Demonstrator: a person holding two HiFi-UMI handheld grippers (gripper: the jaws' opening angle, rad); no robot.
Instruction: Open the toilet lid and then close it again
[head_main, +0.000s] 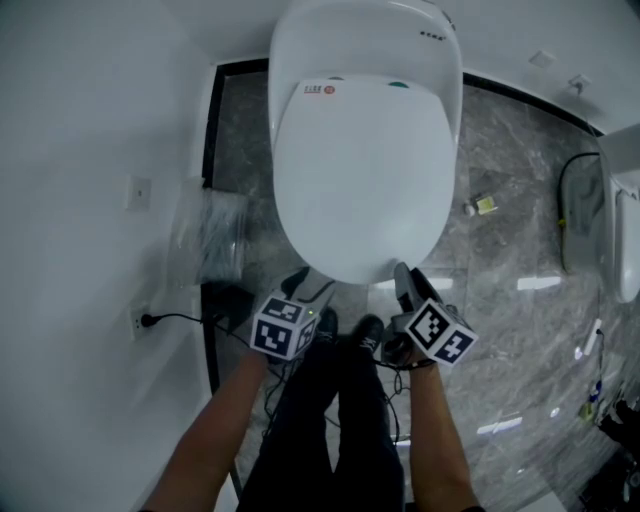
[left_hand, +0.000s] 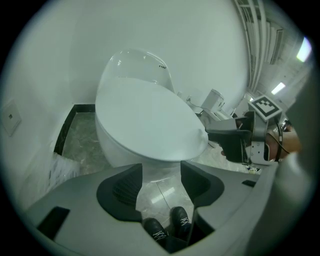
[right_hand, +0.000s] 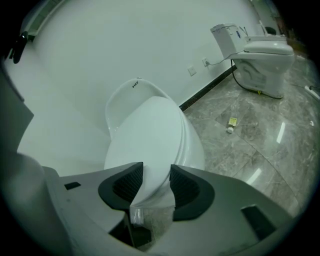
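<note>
The white toilet stands against the wall with its lid (head_main: 360, 180) down flat on the seat. My right gripper (head_main: 405, 282) is at the lid's front rim, right of centre. In the right gripper view the lid's edge (right_hand: 150, 135) fills the gap of the right gripper (right_hand: 156, 180), and both dark pads (right_hand: 127, 182) lie against it. My left gripper (head_main: 305, 285) sits at the front left of the bowl, just below the lid (left_hand: 145, 120). The left gripper (left_hand: 161, 177) is open, with only the bowl's front, the floor and shoes between its jaws.
A white wall runs close along the left, with a plugged socket (head_main: 140, 320) and a clear plastic bag (head_main: 210, 235) on the floor. A second toilet (head_main: 625, 230) stands at the right. A small yellow item (head_main: 485, 205) lies on the grey marble floor. The person's legs (head_main: 340, 420) are below the bowl.
</note>
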